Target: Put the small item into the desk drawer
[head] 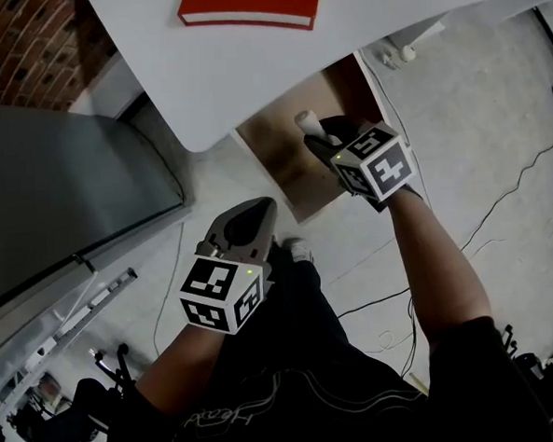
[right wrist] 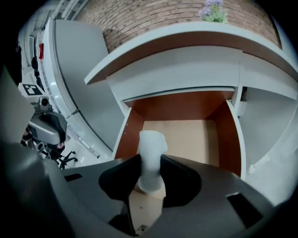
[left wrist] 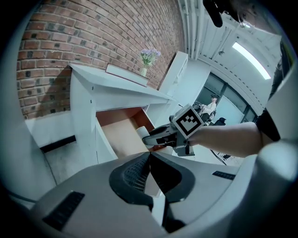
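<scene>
Clamped in the right gripper (right wrist: 150, 162), jaws part-closed and pressing on both sides: the small white cylindrical item (right wrist: 152, 142), upright, top poking out past the fingertips. Gripped low on the body, probably so as to leave the upper end free and to let go cleanly. Hangs over the front part of the open wooden drawer with reddish-brown side walls (right wrist: 228, 135), above its pale bare bottom and, by the look of it, not yet resting there. Pulled well out from under the white desk (head: 248, 68), hence room to come in steeply from above without catching the desk edge.

Kept back near the person's legs, off the drawer's front corner: the left gripper (left wrist: 149, 155), jaws together on nothing. Apparently parked clear of the other arm's path, perhaps on hand to push the drawer shut once the item is in.

Lying further off on the desk top, away from the work: a red hardback book (head: 249, 4), and, by the brick wall (left wrist: 93, 37), a small vase of pale purple flowers (left wrist: 149, 56).
</scene>
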The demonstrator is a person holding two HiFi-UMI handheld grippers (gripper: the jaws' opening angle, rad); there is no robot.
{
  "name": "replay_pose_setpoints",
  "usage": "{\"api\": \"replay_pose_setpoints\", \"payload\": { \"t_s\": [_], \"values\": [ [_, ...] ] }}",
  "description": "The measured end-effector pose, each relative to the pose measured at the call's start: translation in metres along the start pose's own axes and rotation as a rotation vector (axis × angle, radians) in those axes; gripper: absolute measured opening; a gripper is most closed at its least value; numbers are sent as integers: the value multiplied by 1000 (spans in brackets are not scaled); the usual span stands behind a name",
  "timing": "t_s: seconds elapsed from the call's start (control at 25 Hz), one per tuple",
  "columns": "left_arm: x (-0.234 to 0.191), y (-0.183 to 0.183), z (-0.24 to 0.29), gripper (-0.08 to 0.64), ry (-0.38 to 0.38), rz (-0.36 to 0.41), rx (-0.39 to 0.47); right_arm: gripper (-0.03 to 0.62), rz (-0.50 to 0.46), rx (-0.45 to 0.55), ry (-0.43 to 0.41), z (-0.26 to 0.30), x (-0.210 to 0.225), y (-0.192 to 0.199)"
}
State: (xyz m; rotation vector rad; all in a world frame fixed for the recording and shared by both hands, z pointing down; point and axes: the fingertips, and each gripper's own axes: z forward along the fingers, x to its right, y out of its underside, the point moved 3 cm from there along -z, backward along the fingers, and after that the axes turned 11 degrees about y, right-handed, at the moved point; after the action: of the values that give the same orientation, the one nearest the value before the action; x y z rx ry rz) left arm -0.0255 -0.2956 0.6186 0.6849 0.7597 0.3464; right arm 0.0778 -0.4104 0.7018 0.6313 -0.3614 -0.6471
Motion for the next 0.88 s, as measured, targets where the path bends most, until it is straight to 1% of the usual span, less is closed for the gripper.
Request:
{"api": "replay_pose_setpoints", "payload": {
  "t_s": [0.16,0.28,0.36,0.52,0.64,0.72,0.88],
  "values": [
    [-14,11,5,21,5,-6,-12,143,-77,-98,38,34,4,20],
    [-24,18,7,21,-3,-23,-22,143,-115,-147,28,55,4,29],
    [-30,20,8,21,-11,-50,-20,143,-132,-177,17,65,4,37],
    [-40,25,8,21,-11,-112,-4,144,-135,-205,20,80,9,44],
    [-46,31,8,21,-11,-153,-4,144,-140,-262,25,93,13,50],
    [-49,35,8,21,-10,-163,-7,144,-127,-289,15,99,15,54],
    [-53,42,7,21,-16,-172,-8,144,-126,-285,31,105,19,49]
  ]
}}
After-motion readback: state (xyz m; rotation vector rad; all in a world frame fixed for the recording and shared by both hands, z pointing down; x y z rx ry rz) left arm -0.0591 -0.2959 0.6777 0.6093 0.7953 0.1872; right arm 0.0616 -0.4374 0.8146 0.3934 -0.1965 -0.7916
